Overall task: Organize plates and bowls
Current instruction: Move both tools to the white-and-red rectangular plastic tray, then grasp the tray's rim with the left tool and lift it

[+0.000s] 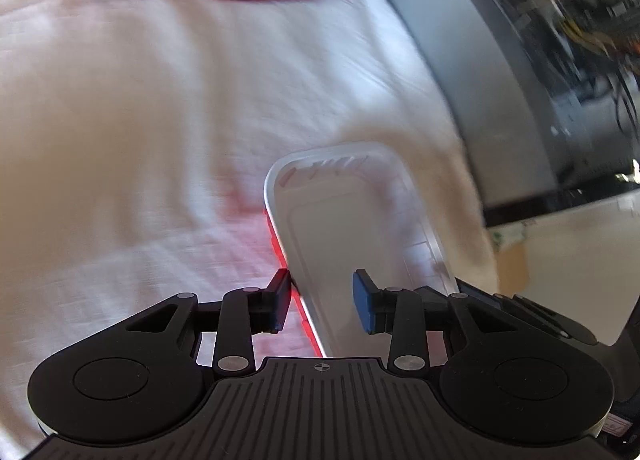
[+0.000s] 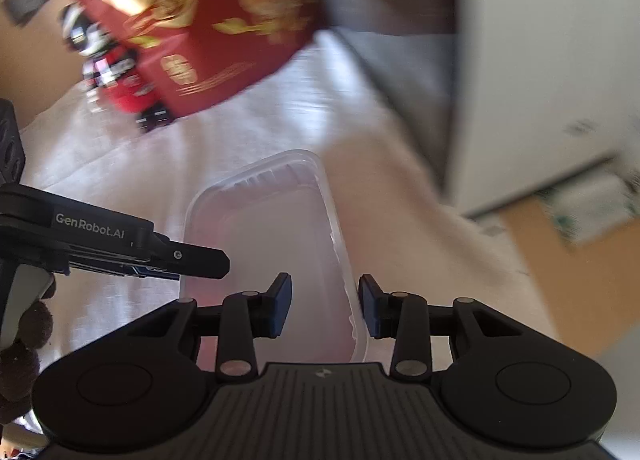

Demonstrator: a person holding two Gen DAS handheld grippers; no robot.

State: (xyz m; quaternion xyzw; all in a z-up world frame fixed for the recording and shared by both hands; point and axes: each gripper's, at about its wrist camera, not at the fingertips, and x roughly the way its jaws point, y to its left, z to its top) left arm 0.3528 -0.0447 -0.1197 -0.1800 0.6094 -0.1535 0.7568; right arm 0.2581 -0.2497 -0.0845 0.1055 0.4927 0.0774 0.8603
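Observation:
A clear plastic tray lies on the white cloth, just ahead of both grippers. My left gripper straddles its left wall, with one pad outside the rim and the other inside the tray. The pads stand apart and do not press, so it is open. My right gripper straddles the right wall of the tray the same way, its outer pad close to the rim and its jaws open. In the right wrist view the left gripper's fingertip reaches in over the tray's left edge.
A red box with gold print stands at the back of the cloth, with a red and black object beside it. A grey panel runs along the right. The cloth's right edge drops to the floor. Both views are blurred.

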